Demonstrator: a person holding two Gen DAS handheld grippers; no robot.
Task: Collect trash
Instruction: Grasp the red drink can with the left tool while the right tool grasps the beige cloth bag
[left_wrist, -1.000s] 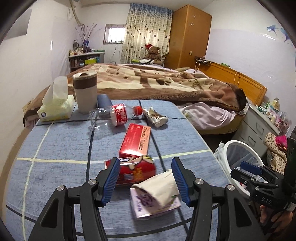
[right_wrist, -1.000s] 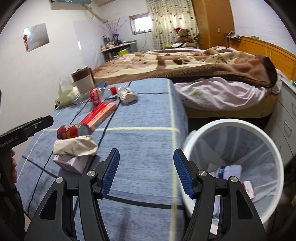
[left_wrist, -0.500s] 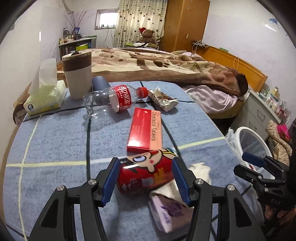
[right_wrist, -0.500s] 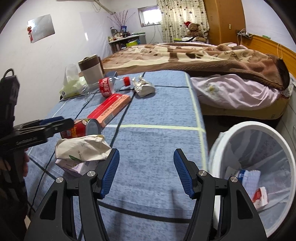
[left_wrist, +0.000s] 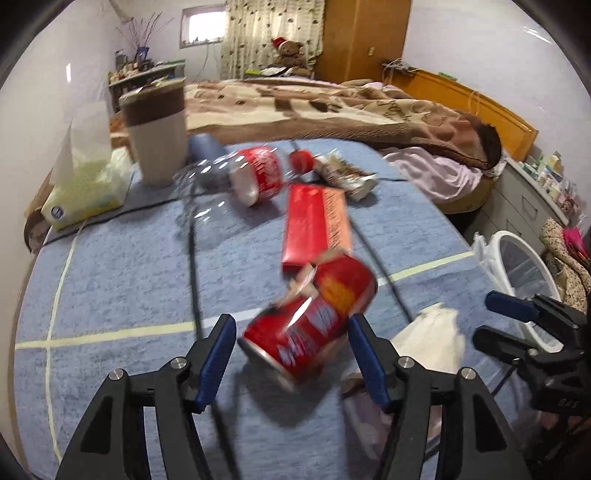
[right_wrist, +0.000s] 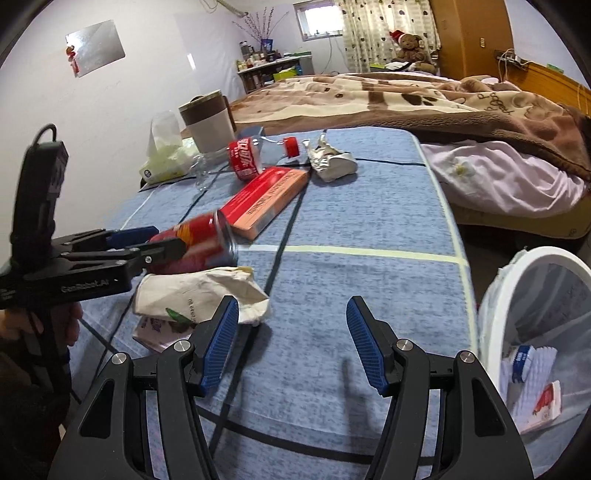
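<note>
The blue table cover (left_wrist: 122, 266) fills most of your left wrist view, and the white bin (right_wrist: 535, 295) sits cut off at the right edge of your right wrist view, with a few scraps visible inside. At the upper left of the left view stand the tissue pack (left_wrist: 85, 192) and the brown-banded tub (left_wrist: 157, 133), both blurred. Lower down, the clear bottle (left_wrist: 243, 177) lies on its side, its red cap toward the foil wrapper (left_wrist: 347, 173). The red box (left_wrist: 314, 225) lies flat, its long axis running from the frame's middle up toward the bottle.

Your target, the red can (left_wrist: 314, 317), lies on its side at lower centre, long axis slanting from lower left to upper right, its open rim toward you at the lower left. In the right view its rim faces right, close against the box end. Motion blur smears its print, so the label cannot be read.

Your left gripper (left_wrist: 291, 354) straddles the can with its jaws opening; the pads stand off both sides, not pressing. Half a second ago the can sat squarer between narrower jaws, and now it looks larger and tilted. The crumpled paper bag (right_wrist: 199, 291) lies on a purple packet (right_wrist: 155, 332), mostly hidden beneath it. Your right gripper (right_wrist: 290, 347) holds wide over bare cloth, nothing between its pads, unchanged from before.
</note>
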